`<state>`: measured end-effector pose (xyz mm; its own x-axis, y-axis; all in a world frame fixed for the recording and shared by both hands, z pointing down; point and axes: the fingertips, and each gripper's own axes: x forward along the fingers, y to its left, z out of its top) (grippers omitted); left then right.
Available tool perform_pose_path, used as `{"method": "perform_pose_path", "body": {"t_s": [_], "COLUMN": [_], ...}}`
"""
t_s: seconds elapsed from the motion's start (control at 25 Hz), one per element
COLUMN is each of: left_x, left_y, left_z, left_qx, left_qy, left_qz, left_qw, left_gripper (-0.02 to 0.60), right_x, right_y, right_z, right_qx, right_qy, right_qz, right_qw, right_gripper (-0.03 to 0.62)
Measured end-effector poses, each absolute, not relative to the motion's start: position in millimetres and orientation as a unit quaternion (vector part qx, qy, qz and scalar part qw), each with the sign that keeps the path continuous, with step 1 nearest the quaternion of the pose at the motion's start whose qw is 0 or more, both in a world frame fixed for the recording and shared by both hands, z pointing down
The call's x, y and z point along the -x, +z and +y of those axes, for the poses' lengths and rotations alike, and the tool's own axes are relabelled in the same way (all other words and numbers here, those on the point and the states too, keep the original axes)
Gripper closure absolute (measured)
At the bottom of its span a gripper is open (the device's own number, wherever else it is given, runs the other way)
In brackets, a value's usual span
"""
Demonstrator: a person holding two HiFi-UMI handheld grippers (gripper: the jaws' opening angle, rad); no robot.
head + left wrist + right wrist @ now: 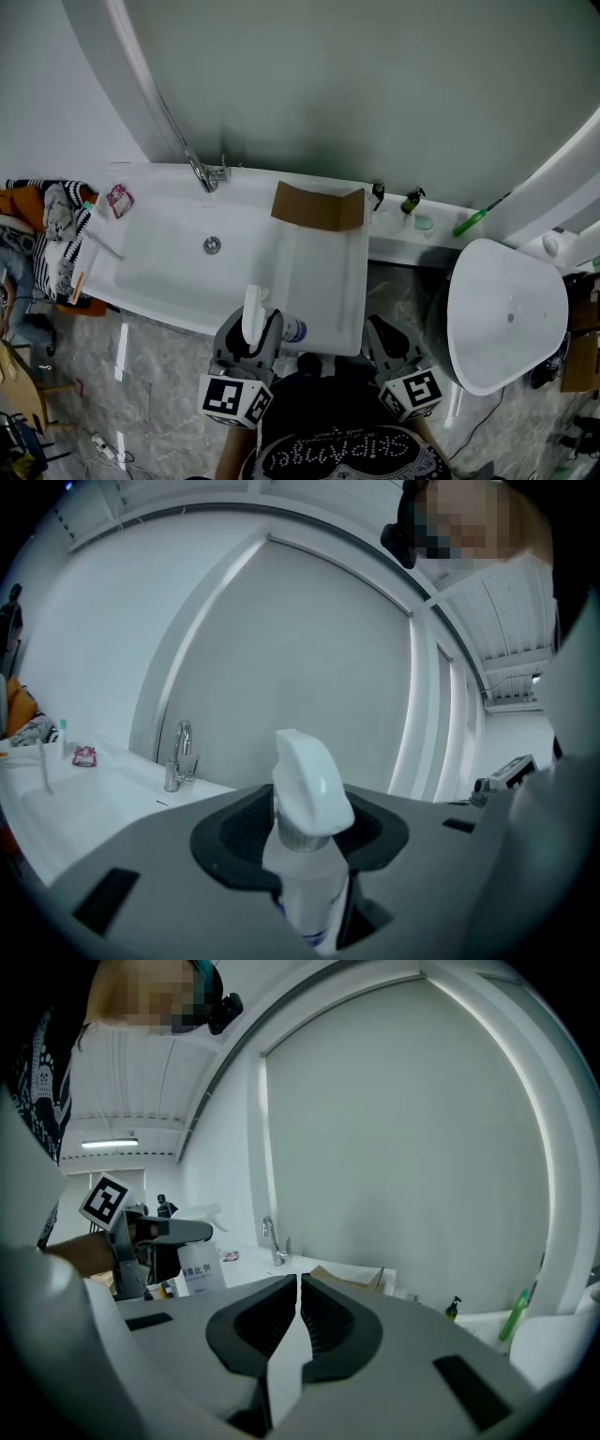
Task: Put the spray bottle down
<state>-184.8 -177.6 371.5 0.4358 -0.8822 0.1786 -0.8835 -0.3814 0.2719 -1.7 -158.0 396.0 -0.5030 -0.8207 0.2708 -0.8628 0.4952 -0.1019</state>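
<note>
Clamping left tongs (246,345) on the body of a white plastic spray bottle with a trigger head (309,794), holding it roughly upright at the near edge of the white moulded desk with a sunken basin (319,272). Holding right tongs (298,1309) closed on nothing, further right. Risking a topple, probably: letting go too close to that edge, or on a tilt, and sending the tall, narrow bottle over onto the floor.

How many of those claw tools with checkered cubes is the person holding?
2. The left gripper, at the front edge of the sink, grips the spray bottle; the right gripper is beside it, jaws shut and empty. None seems hidden.
</note>
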Motion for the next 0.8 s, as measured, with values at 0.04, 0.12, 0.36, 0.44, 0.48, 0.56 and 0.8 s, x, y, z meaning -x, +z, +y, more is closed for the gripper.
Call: {"method": "perform_pose_path", "body": {"t_s": [0.04,0.12,0.36,0.44,0.48,0.56,0.8], "left_x": [184.0,182.3,172.9,166.4,161.8,150.7,121.9], "left_y": [372.5,372.9,368.0,366.8,366.1,365.5,377.4], "left_z": [-178.0,-181.9,-209.1,-222.7,-230.3,-245.4,-290.3], "left_qx": [-0.831,-0.830,-0.834,-0.840,-0.843,-0.850,-0.862], "left_qy": [0.003,0.001,-0.015,-0.019,-0.019,-0.018,-0.018], "left_qz": [-0.532,-0.534,-0.533,-0.527,-0.523,-0.515,-0.498], "left_qw": [0.164,0.160,0.142,0.131,0.124,0.109,0.096], "left_gripper": [0.411,0.411,0.411,0.411,0.411,0.411,0.411], "right_x": [2.4,3.4,2.5,-1.6,-3.9,-8.9,-29.9], "right_y": [395.3,395.0,392.4,391.9,391.5,390.2,388.5], "right_z": [-159.0,-161.5,-166.8,-169.1,-170.5,-172.2,-171.7], "right_qx": [-0.490,-0.491,-0.495,-0.503,-0.506,-0.513,-0.544], "right_qy": [0.112,0.113,0.109,0.109,0.109,0.107,0.104], "right_qz": [-0.860,-0.859,-0.858,-0.854,-0.852,-0.848,-0.830], "right_qw": [0.092,0.089,0.086,0.083,0.082,0.079,0.067], "right_gripper": [0.566,0.566,0.566,0.566,0.566,0.566,0.566]}}
